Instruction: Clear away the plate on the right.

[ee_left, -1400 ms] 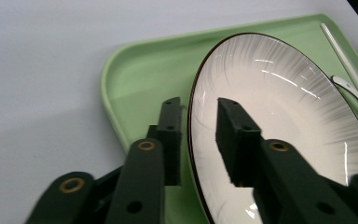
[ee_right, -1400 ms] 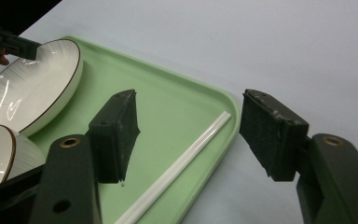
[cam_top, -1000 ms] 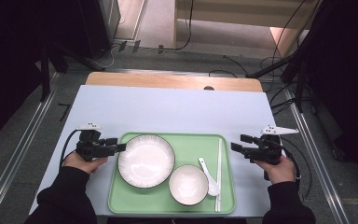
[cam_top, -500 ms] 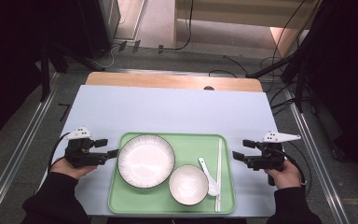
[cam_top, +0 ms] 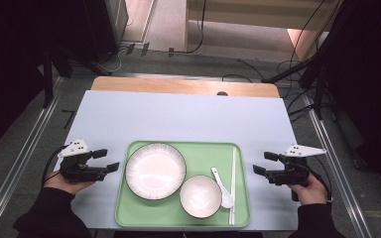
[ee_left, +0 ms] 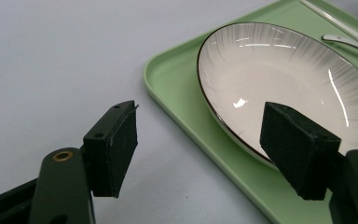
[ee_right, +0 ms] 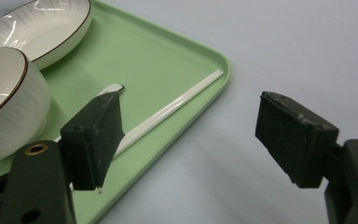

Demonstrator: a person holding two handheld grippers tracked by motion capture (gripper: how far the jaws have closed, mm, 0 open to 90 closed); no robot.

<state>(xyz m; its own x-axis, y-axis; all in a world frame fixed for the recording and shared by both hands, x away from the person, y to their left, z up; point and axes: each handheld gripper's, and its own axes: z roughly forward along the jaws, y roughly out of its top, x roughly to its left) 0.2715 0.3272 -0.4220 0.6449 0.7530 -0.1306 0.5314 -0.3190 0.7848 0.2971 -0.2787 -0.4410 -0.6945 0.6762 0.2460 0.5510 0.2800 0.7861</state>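
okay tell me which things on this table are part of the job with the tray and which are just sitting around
Part of the job:
- green tray
- plate, bowl, spoon and chopsticks on it
- left gripper and right gripper, both open, one beside each short end of the tray

Just there:
- pale blue table cover
- wooden table edge at the far side
- cables on the floor

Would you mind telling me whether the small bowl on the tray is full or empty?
Empty: the high view shows the bowl with a bare white inside.
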